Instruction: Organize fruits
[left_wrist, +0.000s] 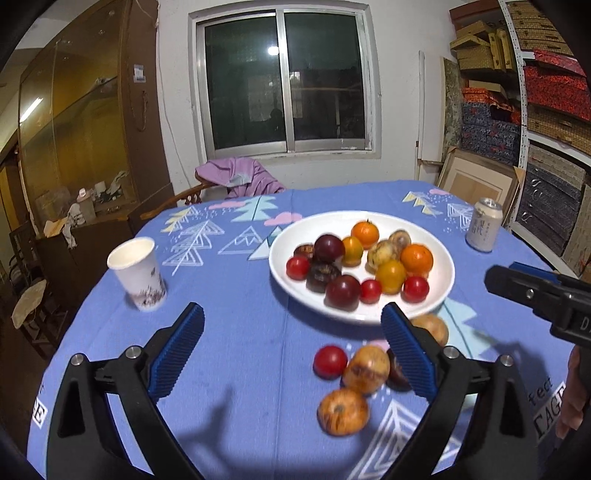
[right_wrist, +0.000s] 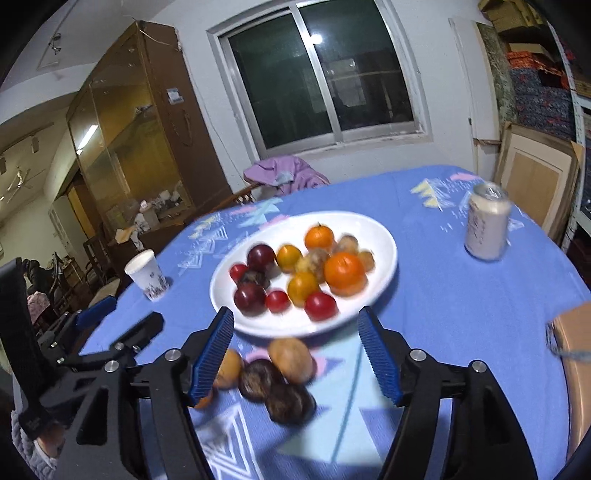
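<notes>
A white plate (left_wrist: 439, 291) (right_wrist: 384, 266) on the blue tablecloth holds several fruits: oranges, yellow, red and dark purple ones. Loose fruit lies in front of it: a red one (left_wrist: 330, 361), tan ones (left_wrist: 365, 368) (left_wrist: 342, 411) (right_wrist: 291, 360) and dark ones (right_wrist: 260, 379) (right_wrist: 290, 403). My left gripper (left_wrist: 291, 350) is open and empty above the cloth, left of the loose fruit. My right gripper (right_wrist: 295, 354) is open and empty over the loose fruit; it shows at the right edge of the left wrist view (left_wrist: 535, 295).
A paper cup (left_wrist: 137, 273) (right_wrist: 147, 275) stands left of the plate. A drink can (left_wrist: 484, 225) (right_wrist: 487, 225) stands at the right. A brown object (right_wrist: 576, 339) lies at the table's right edge. A chair with purple cloth (left_wrist: 240, 179) is behind the table.
</notes>
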